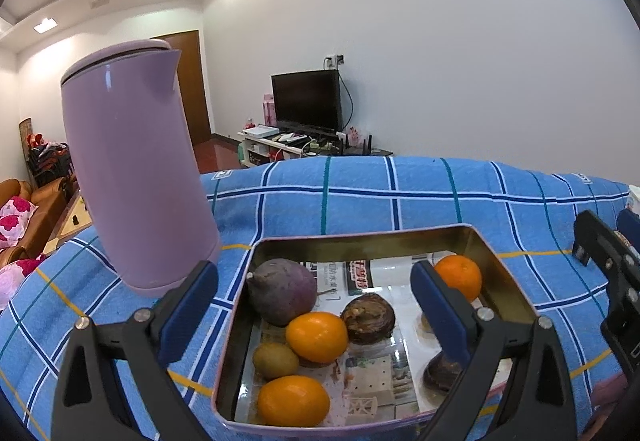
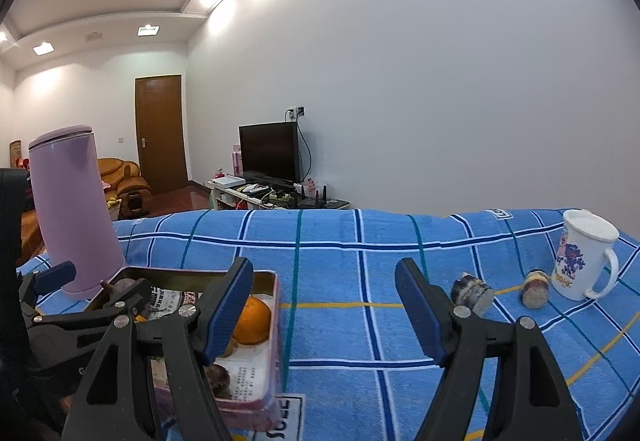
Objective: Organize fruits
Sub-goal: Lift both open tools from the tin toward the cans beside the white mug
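Observation:
A metal tray (image 1: 360, 241) lined with newspaper holds a purple round fruit (image 1: 280, 293), three oranges (image 1: 316, 337), a kiwi (image 1: 276, 361) and two brown pieces (image 1: 368, 319). My left gripper (image 1: 316, 315) hangs open over the tray's left half, its pads touching nothing. In the right wrist view my right gripper (image 2: 324, 313) stands open above bare cloth, just right of the tray (image 2: 276, 305). Two brown cut pieces (image 2: 472, 293) (image 2: 534, 289) lie on the cloth to its right.
A tall purple kettle (image 1: 136, 169) stands just left of and behind the tray. A white mug (image 2: 584, 257) sits at the far right, beside the brown pieces. Blue checked cloth (image 2: 340, 241) covers the table, which ends at the far edge.

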The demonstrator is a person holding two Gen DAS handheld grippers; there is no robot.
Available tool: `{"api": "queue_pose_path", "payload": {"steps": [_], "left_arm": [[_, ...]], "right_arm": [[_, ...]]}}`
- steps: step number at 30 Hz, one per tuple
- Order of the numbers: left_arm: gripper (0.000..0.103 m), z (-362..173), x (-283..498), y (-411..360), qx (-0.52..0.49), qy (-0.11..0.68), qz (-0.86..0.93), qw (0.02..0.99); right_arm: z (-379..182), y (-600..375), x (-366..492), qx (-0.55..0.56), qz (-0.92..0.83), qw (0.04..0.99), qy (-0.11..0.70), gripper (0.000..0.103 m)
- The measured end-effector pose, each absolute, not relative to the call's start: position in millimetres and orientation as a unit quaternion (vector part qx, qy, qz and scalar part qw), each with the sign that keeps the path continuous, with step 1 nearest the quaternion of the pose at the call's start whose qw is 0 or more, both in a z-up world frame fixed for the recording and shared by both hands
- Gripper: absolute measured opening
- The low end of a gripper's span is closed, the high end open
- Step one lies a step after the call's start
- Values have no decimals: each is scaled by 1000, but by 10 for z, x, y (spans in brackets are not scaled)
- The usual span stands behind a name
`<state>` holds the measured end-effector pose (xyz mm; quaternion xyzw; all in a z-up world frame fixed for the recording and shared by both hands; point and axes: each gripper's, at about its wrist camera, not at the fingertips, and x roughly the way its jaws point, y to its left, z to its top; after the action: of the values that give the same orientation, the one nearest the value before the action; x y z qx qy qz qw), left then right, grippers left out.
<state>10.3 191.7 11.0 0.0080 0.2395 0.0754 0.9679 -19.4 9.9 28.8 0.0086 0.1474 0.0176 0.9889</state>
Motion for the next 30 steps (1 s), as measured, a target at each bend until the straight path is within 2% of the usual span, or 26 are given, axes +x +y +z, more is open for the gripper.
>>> {"api": "queue_pose_path", "payload": {"steps": [30], "left_arm": [[99,149,-146,1727,10,218,98,971]], "right_arm": [[290,-250,-381,-1,10,988,151,75]]}}
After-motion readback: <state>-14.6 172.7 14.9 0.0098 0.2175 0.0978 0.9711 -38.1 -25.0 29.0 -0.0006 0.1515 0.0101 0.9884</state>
